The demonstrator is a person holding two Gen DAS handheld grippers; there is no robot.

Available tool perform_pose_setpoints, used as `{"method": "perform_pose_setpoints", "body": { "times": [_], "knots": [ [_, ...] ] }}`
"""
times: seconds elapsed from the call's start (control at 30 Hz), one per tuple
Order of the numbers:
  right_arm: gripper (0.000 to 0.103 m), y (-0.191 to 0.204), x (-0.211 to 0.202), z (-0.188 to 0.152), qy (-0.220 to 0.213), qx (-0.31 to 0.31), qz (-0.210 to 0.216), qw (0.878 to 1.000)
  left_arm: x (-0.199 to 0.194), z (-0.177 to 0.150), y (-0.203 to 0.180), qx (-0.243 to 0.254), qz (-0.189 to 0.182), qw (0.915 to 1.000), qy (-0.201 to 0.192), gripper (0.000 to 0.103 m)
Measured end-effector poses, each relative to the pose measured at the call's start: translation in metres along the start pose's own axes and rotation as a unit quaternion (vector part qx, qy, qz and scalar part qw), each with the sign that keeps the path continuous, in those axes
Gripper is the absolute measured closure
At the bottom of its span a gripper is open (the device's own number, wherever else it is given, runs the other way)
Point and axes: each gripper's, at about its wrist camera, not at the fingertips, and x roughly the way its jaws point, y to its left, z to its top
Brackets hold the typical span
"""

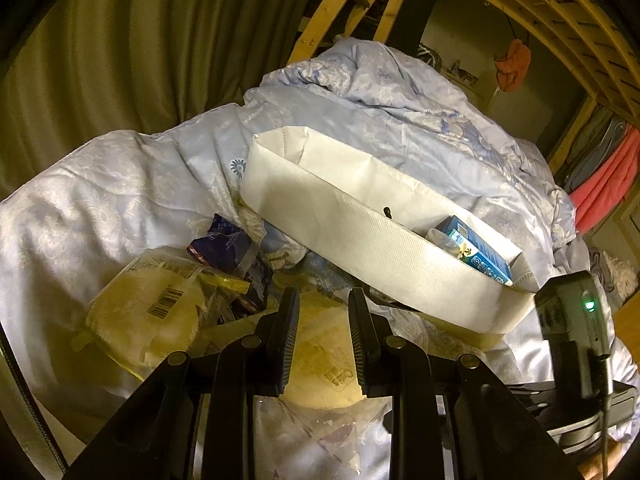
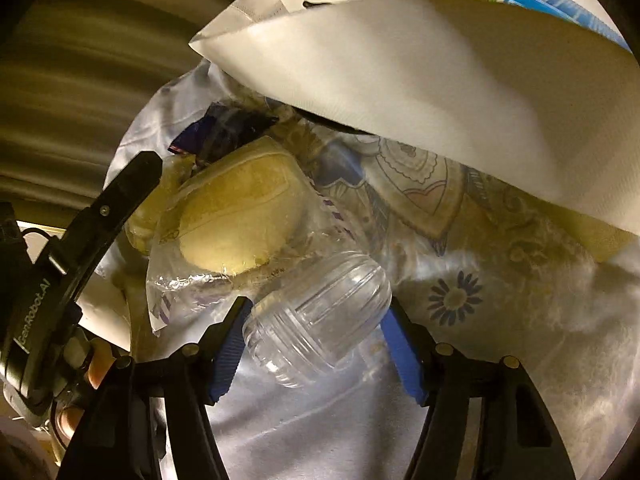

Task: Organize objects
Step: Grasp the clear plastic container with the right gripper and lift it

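My left gripper (image 1: 324, 296) is shut on a yellowish packet in clear wrap (image 1: 324, 360), which lies on the quilt; the packet also shows in the right wrist view (image 2: 236, 220), beside the left finger (image 2: 136, 180). A second yellow packet with a barcode (image 1: 148, 312) and a purple packet (image 1: 224, 240) lie to its left. Behind them a white fabric bin (image 1: 360, 216) leans on the bedding with a blue box (image 1: 476, 248) inside. My right gripper (image 2: 318, 304) holds a clear ribbed plastic jar (image 2: 316, 320) lying on the quilt, with both blue pads (image 2: 228, 352) against its sides.
A rumpled pale blue floral quilt (image 1: 100, 208) covers the bed. An olive curtain (image 1: 120, 40) hangs behind it, with a wooden frame (image 1: 520, 8) overhead and red cloth (image 1: 600, 184) at the right. The bin (image 2: 400, 80) overhangs the packets. A hand (image 2: 96, 372) grips the left tool.
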Motion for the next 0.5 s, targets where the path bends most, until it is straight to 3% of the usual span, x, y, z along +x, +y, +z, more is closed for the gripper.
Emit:
{"method": "perform_pose_setpoints", "body": {
  "times": [0.1,0.5],
  "knots": [
    [0.039,0.003,-0.013,0.001,-0.019,-0.006,0.002,1.0,0.0,0.0,0.0,0.0,0.0,1.0,0.0,0.079],
    [0.039,0.008,-0.071,-0.002,-0.117,-0.015,0.115,0.986,0.0,-0.001,0.0,0.004,0.001,1.0,-0.002,0.079]
  ]
}}
